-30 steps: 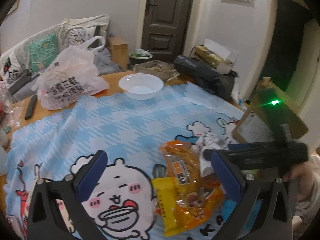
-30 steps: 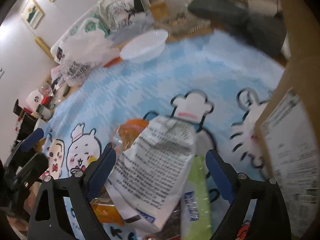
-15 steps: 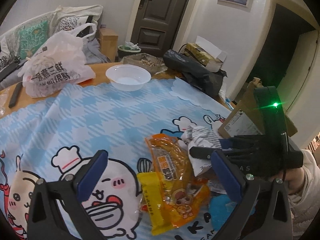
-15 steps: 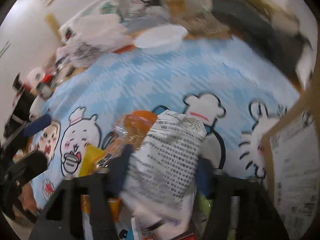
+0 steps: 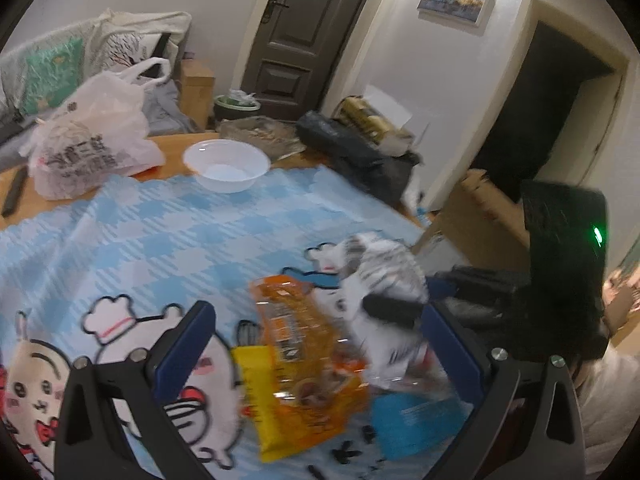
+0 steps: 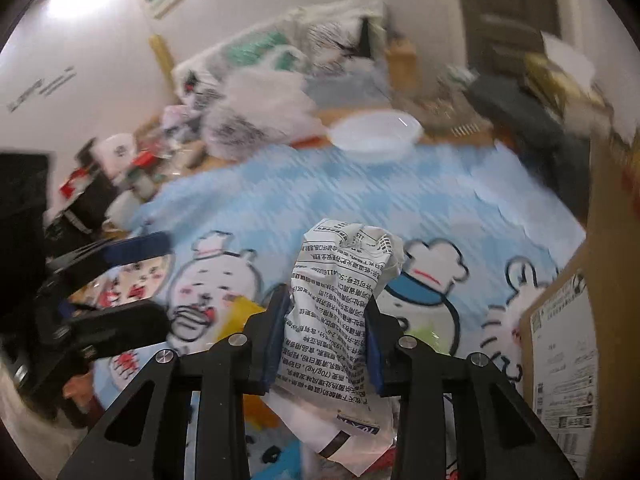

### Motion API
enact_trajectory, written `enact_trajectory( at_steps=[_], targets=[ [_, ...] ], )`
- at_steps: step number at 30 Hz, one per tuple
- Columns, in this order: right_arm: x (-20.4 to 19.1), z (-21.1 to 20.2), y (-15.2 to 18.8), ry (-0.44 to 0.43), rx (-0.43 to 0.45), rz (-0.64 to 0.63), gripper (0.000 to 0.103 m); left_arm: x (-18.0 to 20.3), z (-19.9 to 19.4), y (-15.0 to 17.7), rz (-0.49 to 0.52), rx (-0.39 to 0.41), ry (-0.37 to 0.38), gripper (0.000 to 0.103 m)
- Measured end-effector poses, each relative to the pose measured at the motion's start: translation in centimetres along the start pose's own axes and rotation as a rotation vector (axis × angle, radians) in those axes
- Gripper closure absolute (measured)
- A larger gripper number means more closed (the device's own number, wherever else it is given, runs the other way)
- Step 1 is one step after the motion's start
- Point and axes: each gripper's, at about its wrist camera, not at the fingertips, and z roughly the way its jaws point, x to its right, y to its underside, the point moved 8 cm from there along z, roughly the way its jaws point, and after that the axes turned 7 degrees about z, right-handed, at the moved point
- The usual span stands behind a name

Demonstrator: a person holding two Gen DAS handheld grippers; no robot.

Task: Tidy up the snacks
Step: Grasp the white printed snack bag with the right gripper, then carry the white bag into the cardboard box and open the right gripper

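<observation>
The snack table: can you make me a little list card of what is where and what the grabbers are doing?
right gripper: jaws closing on the white printed packet
left gripper: open, holding nothing
between its fingers: orange snack bag on the blue checked cloth
far side: empty white bowl, plastic shopping bag
right edge: cardboard box

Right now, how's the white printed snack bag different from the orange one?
The white snack bag is pinched between the closing jaws of the right gripper and stands crumpled upright; the orange snack bag lies flat on the blue checked tablecloth, ungripped, in front of the open left gripper. The white one shows dense black text; the orange one is glossy with a yellow edge. Both are sealed soft packets.
</observation>
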Motion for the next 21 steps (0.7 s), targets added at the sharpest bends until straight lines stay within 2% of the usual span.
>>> enact_trajectory(
  at_steps=[2,4,8,11,15,18,21],
  targets=[
    [-2.0,-1.3,0.1,-0.04,0.025,-0.068,0.074,1.0,-0.3,-0.5,-0.025,0.012,0.069,0.005],
    [-3.9,-2.5,0.4,-0.081,0.042,-0.119,0.074,1.9,-0.5,-0.9,-0.035,0.009,0.106,0.019],
    [-7.1,-5.4,0.7,-0.149,0.095,-0.187,0.074,3.8,-1.8,-1.8,-0.077,0.03,0.195,0.033],
    [-7.9,-7.3,0.4,-0.162,0.139,-0.21,0.074,5.5,-2.8,-2.9,-0.06,0.039,0.198,0.035],
    [-7.4,-9.8,-0.1,-0.161,0.183,-0.216,0.074,8.9,-3.2,-5.1,-0.017,0.043,0.191,0.038],
    [-5.5,-12.4,-1.1,-0.157,0.229,-0.188,0.074,12.6,-2.7,-7.4,0.037,0.04,0.202,0.045],
    [-3.0,-15.4,-1.9,-0.132,0.273,-0.151,0.074,16.5,-1.2,-9.5,0.088,0.03,0.207,0.047]
  ],
)
